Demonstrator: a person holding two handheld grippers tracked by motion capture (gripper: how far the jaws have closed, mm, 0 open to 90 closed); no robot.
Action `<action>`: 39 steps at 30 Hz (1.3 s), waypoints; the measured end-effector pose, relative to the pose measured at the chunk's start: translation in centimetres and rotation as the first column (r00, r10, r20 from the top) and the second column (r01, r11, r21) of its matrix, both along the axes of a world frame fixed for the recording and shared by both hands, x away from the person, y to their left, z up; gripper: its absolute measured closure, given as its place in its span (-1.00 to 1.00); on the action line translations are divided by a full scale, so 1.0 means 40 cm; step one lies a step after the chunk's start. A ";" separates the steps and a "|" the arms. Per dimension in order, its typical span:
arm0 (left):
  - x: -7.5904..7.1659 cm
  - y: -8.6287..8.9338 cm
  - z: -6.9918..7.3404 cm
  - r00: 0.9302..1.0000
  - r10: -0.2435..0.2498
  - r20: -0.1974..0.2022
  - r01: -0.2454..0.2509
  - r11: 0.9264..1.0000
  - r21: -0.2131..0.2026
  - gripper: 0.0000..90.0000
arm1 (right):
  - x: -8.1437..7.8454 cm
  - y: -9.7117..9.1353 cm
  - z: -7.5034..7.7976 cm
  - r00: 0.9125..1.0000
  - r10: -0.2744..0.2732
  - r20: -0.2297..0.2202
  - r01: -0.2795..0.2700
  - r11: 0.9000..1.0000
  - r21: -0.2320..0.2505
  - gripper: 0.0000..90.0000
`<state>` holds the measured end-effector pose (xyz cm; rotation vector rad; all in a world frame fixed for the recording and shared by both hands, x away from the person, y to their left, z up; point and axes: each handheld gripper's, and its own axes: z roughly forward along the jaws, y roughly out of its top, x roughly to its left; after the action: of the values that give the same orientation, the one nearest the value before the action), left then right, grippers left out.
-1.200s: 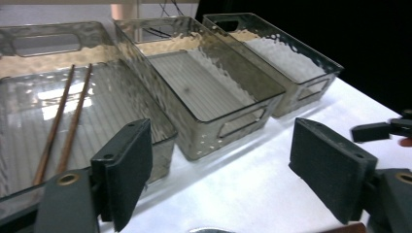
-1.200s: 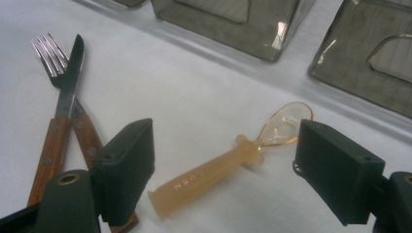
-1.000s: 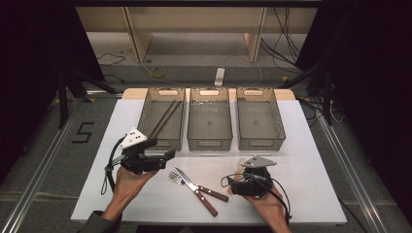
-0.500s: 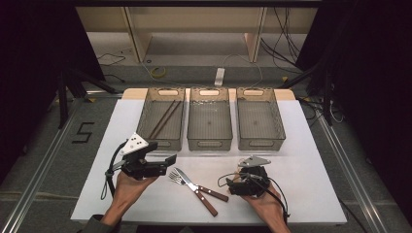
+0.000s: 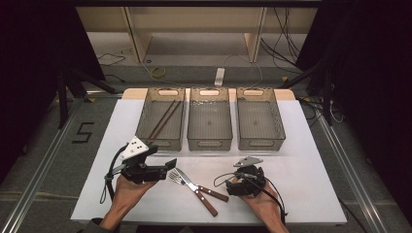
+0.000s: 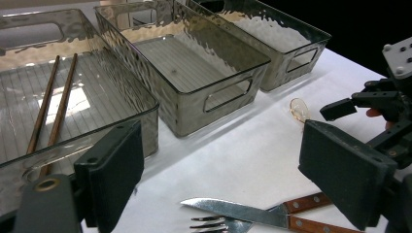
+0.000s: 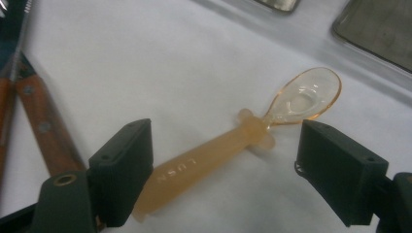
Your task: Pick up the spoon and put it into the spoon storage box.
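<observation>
A translucent orange spoon [image 7: 228, 141] lies on the white table, between the open jaws of my right gripper [image 7: 231, 165], which touch nothing. A knife [image 5: 197, 187] and a fork [image 5: 179, 177] with wooden handles lie crossed near the table's front. My left gripper [image 5: 170, 166] stands open just left of the fork's tines. In the left gripper view the knife blade [image 6: 233, 209] and fork tines [image 6: 209, 224] lie low between its wide-apart jaws [image 6: 228, 165]. In the high view my right gripper [image 5: 244, 171] sits right of the handles.
Three clear bins stand in a row at the back: the left bin [image 5: 160, 141] holds two brown chopsticks [image 5: 163, 119], the middle bin [image 5: 209, 141] and right bin [image 5: 261, 143] hold nothing. The table's front edge [image 5: 204, 221] is near my hands.
My left gripper has come down and toward the table's front, closer to the fork. The right gripper has barely moved.
</observation>
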<state>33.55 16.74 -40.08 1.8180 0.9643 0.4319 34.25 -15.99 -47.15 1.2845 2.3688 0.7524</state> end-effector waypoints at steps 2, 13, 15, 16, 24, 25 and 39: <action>-0.002 -0.002 -0.001 1.000 -0.002 0.003 0.002 1.000 0.008 -0.64 | 0.001 -0.001 -0.002 1.000 -0.009 -0.010 0.009 1.000 0.002 -0.51; -0.008 -0.005 0.001 1.000 -0.019 0.021 0.019 1.000 0.010 -0.63 | 0.021 0.009 -0.018 0.995 -0.018 -0.101 0.021 1.000 0.024 -0.51; -0.008 -0.005 0.000 1.000 -0.021 0.018 0.021 1.000 0.009 -0.63 | 0.023 0.013 -0.016 0.994 -0.015 -0.106 0.016 1.000 0.007 -0.50; -0.007 -0.006 -0.001 1.000 -0.022 0.018 0.022 1.000 0.009 -0.63 | 0.024 0.016 -0.016 0.995 -0.012 -0.103 0.012 1.000 -0.004 -0.48; -0.010 -0.005 0.002 0.999 -0.025 0.030 0.025 1.000 0.013 -0.62 | 0.033 0.010 -0.008 0.993 0.013 -0.119 -0.015 1.000 -0.018 -0.25; -0.010 -0.006 0.002 0.999 -0.025 0.031 0.025 1.000 0.015 -0.62 | 0.035 0.007 -0.007 0.992 0.017 -0.122 -0.020 1.000 -0.019 -0.22; -0.012 -0.009 0.002 0.999 -0.032 0.038 0.031 0.999 0.022 -0.61 | 0.049 -0.017 0.004 0.989 0.030 -0.143 -0.023 0.998 0.052 0.47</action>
<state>33.05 16.38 -40.00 1.8354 0.9071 0.4573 36.21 -16.66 -47.00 1.3731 2.4992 0.7559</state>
